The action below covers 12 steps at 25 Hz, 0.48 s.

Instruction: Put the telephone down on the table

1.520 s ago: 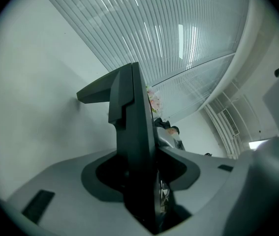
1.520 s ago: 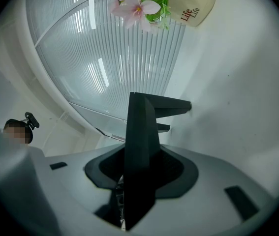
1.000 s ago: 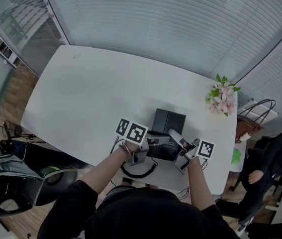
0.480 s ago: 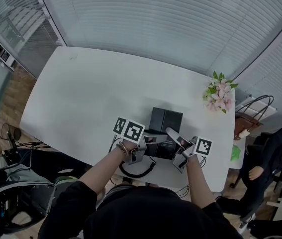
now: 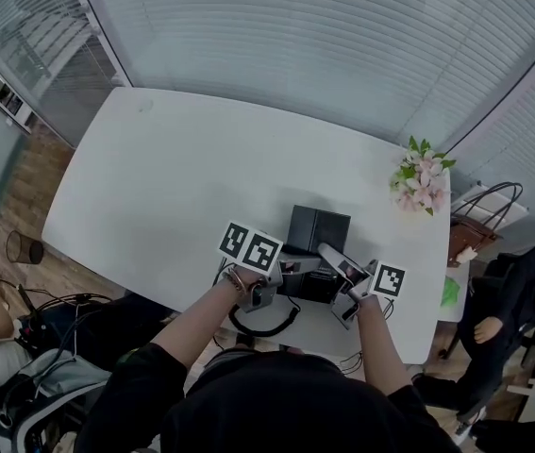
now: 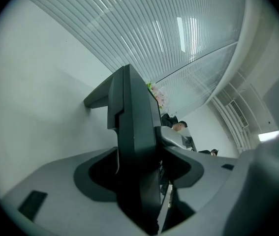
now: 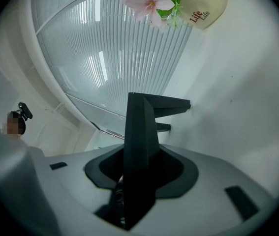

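The white table point(image 5: 154, 187) with rounded corners fills the middle of the room, and most of its top is bare. Behind its far edge runs a wall of pale slatted blinds point(image 5: 324, 45). Wooden floor point(image 5: 31, 173) shows past the left edge, and a person in dark clothes point(image 5: 522, 291) stands beyond the right edge. A bunch of pink flowers point(image 5: 422, 179) sits at the far right corner.

The black telephone point(image 5: 320, 230) stands close to the near edge, toward the right corner, right in front of you. From above it appears to rest on the table. Its coiled cord point(image 5: 262, 327) loops over the near edge.

Your left gripper point(image 5: 295, 270) has just been opening its jaws. They now stand spread on either side of the telephone's dark body, with a thin gap beside one jaw. Your right gripper point(image 5: 338, 267) pinches the telephone's other side, jaws pressed against the dark slab.
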Each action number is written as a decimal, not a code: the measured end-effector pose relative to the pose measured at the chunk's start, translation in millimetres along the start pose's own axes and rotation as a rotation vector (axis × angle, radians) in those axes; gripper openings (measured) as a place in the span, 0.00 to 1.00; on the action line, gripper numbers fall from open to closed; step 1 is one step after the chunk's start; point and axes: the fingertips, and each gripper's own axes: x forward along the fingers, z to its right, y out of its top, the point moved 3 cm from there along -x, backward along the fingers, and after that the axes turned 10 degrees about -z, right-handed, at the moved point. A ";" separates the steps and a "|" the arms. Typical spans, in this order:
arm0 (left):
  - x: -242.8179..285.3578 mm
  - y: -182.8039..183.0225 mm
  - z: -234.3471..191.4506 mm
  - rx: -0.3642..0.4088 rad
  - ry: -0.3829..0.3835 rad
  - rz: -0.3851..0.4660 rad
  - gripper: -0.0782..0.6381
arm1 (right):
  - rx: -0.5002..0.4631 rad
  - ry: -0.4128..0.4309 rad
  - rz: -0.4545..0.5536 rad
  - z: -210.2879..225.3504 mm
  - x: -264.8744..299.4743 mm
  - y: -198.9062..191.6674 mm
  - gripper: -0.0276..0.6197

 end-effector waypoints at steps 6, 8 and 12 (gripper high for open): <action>-2.2 -2.5 -0.6 0.029 0.047 -0.014 0.53 | -0.047 -0.030 -0.013 -4.7 -0.5 -2.4 0.30; -3.1 -3.1 -0.8 0.032 0.050 -0.016 0.53 | -0.047 -0.027 -0.015 -4.5 -0.1 -3.0 0.30; -2.8 -5.0 -1.4 0.040 0.058 -0.015 0.54 | -0.049 -0.038 -0.013 -4.0 -0.7 -5.5 0.30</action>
